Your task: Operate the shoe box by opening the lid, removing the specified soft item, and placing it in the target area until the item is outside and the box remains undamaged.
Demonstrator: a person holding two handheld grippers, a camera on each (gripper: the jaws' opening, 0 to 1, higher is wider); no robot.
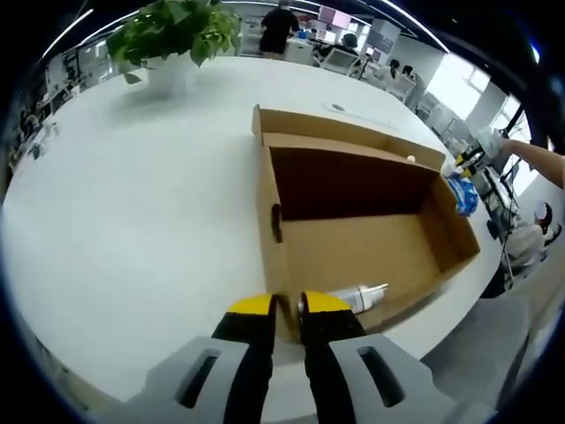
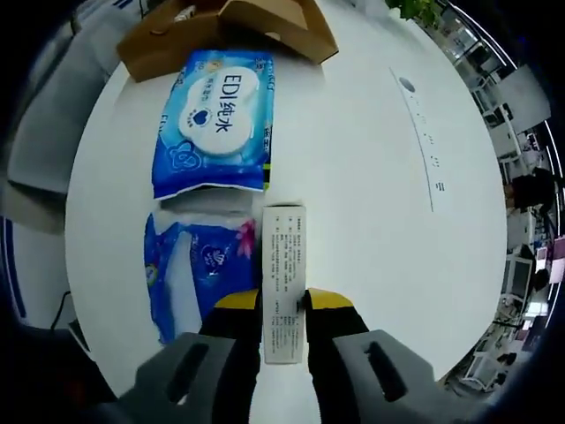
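I see the shoe box point(image 1: 353, 238) open on the white table point(image 1: 132, 221), one small bottle point(image 1: 357, 298) lying inside at its near wall, partly hidden behind the cardboard. My left claw point(image 1: 289, 306) pinches that near wall. In the right gripper view, my right claw point(image 2: 284, 302) is clamped on one slim white carton point(image 2: 284, 278), its print too small to read. Two blue soft packs lie outside the box: a large wipes pack point(image 2: 216, 119) and a smaller pack point(image 2: 190, 265) beside the carton. A potted plant point(image 1: 172, 35) stands far off.
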